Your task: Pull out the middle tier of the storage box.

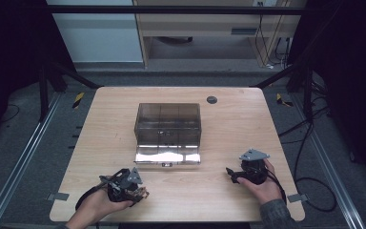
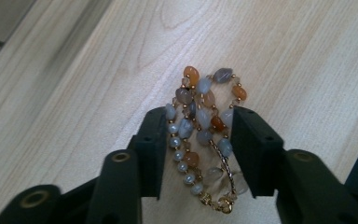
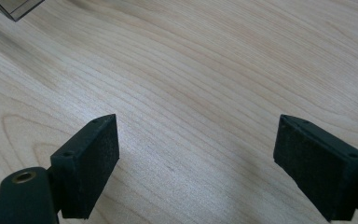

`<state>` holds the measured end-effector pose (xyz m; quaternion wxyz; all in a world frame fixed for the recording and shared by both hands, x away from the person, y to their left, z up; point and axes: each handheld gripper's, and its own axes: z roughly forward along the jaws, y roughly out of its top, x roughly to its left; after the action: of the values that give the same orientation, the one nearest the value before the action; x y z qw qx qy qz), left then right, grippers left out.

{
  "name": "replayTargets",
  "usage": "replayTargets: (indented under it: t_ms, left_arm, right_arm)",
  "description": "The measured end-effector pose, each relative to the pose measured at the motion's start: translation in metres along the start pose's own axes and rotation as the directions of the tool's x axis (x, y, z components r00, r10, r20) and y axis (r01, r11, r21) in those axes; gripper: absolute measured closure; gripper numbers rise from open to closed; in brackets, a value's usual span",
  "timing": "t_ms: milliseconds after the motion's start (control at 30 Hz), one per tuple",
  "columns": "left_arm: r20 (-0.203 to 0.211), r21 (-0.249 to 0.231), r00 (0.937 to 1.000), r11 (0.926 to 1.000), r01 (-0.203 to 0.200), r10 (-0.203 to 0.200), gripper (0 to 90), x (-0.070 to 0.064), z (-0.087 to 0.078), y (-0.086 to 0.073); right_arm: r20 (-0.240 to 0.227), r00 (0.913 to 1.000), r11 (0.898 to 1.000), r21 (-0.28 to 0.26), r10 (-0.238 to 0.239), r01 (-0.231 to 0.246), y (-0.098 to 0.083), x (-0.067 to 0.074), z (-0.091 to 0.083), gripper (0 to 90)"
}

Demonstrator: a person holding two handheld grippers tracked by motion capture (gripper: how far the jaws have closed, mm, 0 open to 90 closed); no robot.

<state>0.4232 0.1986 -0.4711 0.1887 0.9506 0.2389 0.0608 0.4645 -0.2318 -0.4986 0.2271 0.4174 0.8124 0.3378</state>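
Left gripper [image 2: 200, 128] has its two black jaws drawn in around a beaded bracelet [image 2: 206, 122] that lies bunched on the wooden table [image 2: 284, 51]; the pads sit against the beads on either side, so the bracelet is pinched between them, the jaws roughly a third of the way apart. The beads are orange, grey-blue, white and clear, strung with small gold spacers, and a gold clasp shows at the 6 o'clock end of the loop. No writing or brand mark can be read on the bracelet or the jaws.

From the high view, this gripper [image 1: 140, 193] is at about 7 o'clock on the table, near the front edge. The right gripper [image 1: 228, 172] rests at about 4 o'clock, well apart from the bracelet; in its own view its jaws stand wide over bare wood with nothing between them.

A smoky clear plastic box [image 1: 167, 125] stands at the table's centre, its lid folded down toward 6 o'clock. Any label on it is too small to read.
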Motion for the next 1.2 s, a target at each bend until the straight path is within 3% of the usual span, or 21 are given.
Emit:
replayTargets:
  t_ms: [333, 600, 1200]
  left_arm:
    - [-0.001, 0.003, 0.9998, 0.9998, -0.021, 0.021, 78.1, 0.0039, -0.0006, 0.0008]
    - [-0.055, 0.017, 0.9974, 0.9988, -0.047, 0.048, 81.5, -0.0010, -0.0020, 0.0052]
    - [-0.083, 0.009, 0.9953, 0.9987, -0.049, 0.050, 84.4, 0.0006, -0.0066, 0.0074]
  right_arm:
    - [0.002, 1.0000, 1.000, 0.002, -0.008, 0.008, -0.0002, 0.0000, 0.0008, 14.7]
    - [0.002, 0.9999, 1.000, 0.009, -0.011, 0.011, -0.0001, 0.0007, 0.0014, 14.8]
    - [-0.003, 0.9999, 1.000, 0.006, -0.013, 0.013, -0.0006, -0.0002, 0.0013, 15.0]
